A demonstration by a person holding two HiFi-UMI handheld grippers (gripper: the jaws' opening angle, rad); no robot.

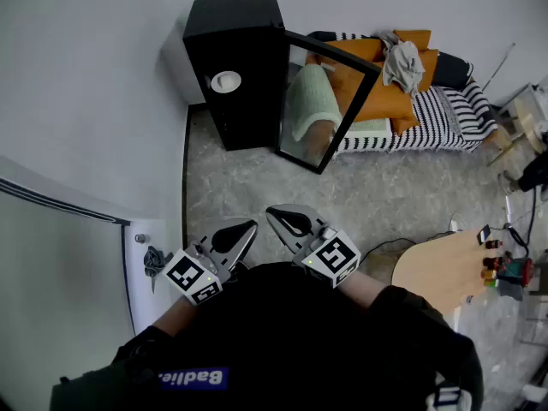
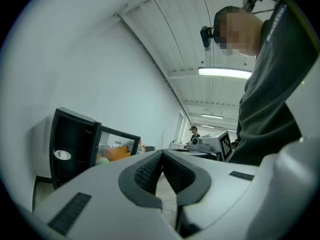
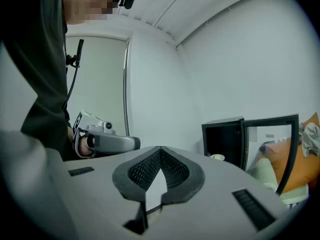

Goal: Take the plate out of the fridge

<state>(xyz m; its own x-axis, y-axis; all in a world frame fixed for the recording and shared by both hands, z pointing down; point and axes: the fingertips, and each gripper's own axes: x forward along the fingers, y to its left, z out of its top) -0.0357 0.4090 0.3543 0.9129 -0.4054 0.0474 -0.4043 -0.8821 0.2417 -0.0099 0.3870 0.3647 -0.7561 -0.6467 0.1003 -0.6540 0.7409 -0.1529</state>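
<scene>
plate (image 1: 226, 81) is sitting on a shelf inside the black fridge (image 1: 235, 54), white against the dark interior. fridge door (image 1: 330, 101) is standing swung out to the right, with orange cushions (image 1: 381, 92) showing in its glassy panel. left gripper (image 1: 248, 227) and right gripper (image 1: 274, 213) are hovering close to the person's body, well apart from the fridge and pointing roughly level. both pairs of fingers are pressing together with nothing between them.

risks, as judged:
- jaws are sitting closed; unless they are opening before the reach, they are likely shoving the plate deeper instead of taking it.
- a rim grip on a smooth flat plate is probably slipping if the plate is tipping on its way off the shelf.
- the swung door is crowding the right side of the opening, so the right gripper could be clipping its edge going in or coming out.
</scene>
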